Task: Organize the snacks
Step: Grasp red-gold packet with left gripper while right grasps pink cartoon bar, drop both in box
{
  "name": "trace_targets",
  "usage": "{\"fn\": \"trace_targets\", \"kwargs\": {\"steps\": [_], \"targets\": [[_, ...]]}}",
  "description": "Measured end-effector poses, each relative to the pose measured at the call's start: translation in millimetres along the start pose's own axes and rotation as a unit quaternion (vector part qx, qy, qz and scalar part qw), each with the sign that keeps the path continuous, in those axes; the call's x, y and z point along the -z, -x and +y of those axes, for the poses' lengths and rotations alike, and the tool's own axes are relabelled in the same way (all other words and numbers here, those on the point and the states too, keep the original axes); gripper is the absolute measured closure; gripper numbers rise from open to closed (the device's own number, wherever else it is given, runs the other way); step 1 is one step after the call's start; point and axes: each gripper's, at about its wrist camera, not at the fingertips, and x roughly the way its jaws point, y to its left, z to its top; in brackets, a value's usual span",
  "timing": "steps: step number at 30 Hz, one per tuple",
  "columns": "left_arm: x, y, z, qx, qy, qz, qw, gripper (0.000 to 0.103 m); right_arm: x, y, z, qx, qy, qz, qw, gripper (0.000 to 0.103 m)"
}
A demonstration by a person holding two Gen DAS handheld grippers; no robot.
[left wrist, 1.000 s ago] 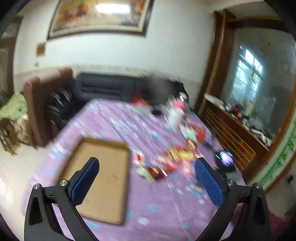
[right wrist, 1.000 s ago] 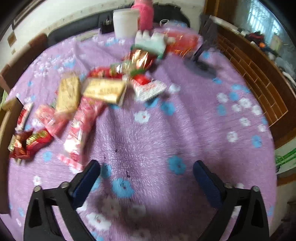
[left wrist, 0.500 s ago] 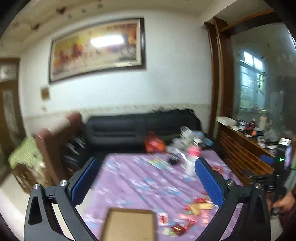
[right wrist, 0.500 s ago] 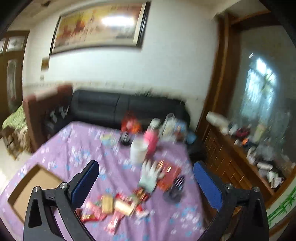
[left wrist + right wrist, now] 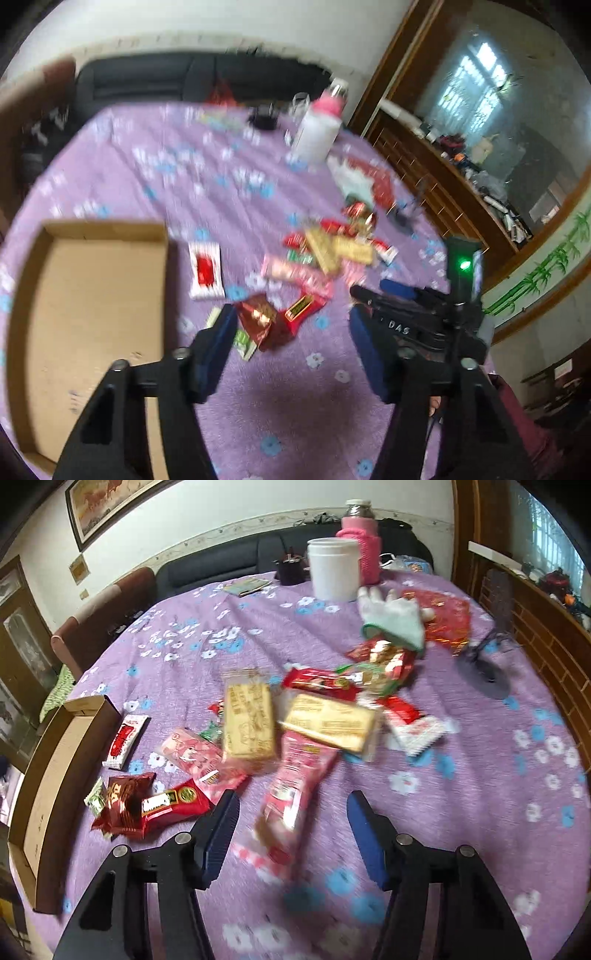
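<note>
A round table under a purple flowered cloth [image 5: 177,664] carries a loose heap of snack packets and, at its left edge, an empty shallow cardboard tray [image 5: 92,295]. The left gripper [image 5: 291,347] hangs over the near end of the heap with its jaws closing; a dark red foil packet [image 5: 260,325] lies just ahead of its left finger, but nothing is pinched between the pads. The right gripper [image 5: 291,830] also has its jaws closing, poised over the near end of a long pink packet [image 5: 295,775] – the view is too blurred to tell whether the pads touch it. Farther along the heap lie 2 tan biscuit packs [image 5: 249,723] side by side, and a small red-and-white sachet [image 5: 125,736] lies apart, close to the tray. Behind the heap stand a white tub [image 5: 334,568] and a pink-sleeved bottle [image 5: 360,542], with a pale glove [image 5: 391,618] beside them.
</note>
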Motion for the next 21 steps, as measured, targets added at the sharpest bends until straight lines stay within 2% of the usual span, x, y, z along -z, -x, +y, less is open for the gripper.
{"fn": "trace_targets", "kwargs": {"steps": [2,3,5,8,11,12,14,15,16,21], "targets": [[4.3,-24.8,4.1,-0.012,0.005,0.022,0.9997,0.056,-0.2,-11.2,5.2,0.009,0.010,-0.007,1.000,0.039],[3.9,-35.3,4.6,-0.019,0.003,0.032,0.9993,0.058,0.6,-14.8,5.7,0.012,0.013,-0.009,1.000,0.045],[4.5,-47.3,3.4,-0.032,-0.002,0.042,0.9986,0.059,2.0,-21.4,5.7,0.012,0.017,-0.012,1.000,0.064],[3.5,-64.7,-3.0,-0.059,-0.019,0.052,0.9967,0.059,3.4,-16.4,-2.2,0.000,0.004,-0.027,1.000,0.075],[3.8,-83.6,-13.4,-0.088,-0.044,0.059,0.9934,0.059,5.7,-14.7,-13.5,-0.022,-0.020,-0.027,0.999,0.077],[5.4,-90.7,-18.2,-0.108,-0.059,0.060,0.9905,0.059,6.0,-15.4,-14.2,-0.026,-0.021,-0.027,0.999,0.077],[6.0,-102.5,-20.8,-0.131,-0.078,0.066,0.9862,0.066,6.1,-16.0,-13.6,-0.026,-0.020,-0.026,0.999,0.077],[6.2,-102.9,-22.0,-0.126,-0.080,0.059,0.9870,0.075,6.2,-16.4,-12.4,-0.024,-0.018,-0.026,0.999,0.077],[5.0,-103.3,-22.4,-0.125,-0.081,0.060,0.9871,0.079,6.6,-16.2,-11.3,-0.023,-0.016,-0.026,0.999,0.077],[4.8,-85.2,-20.8,-0.106,-0.056,0.031,0.9923,0.080,9.2,-12.4,-15.8,-0.030,-0.029,-0.034,0.999,0.078]]}}
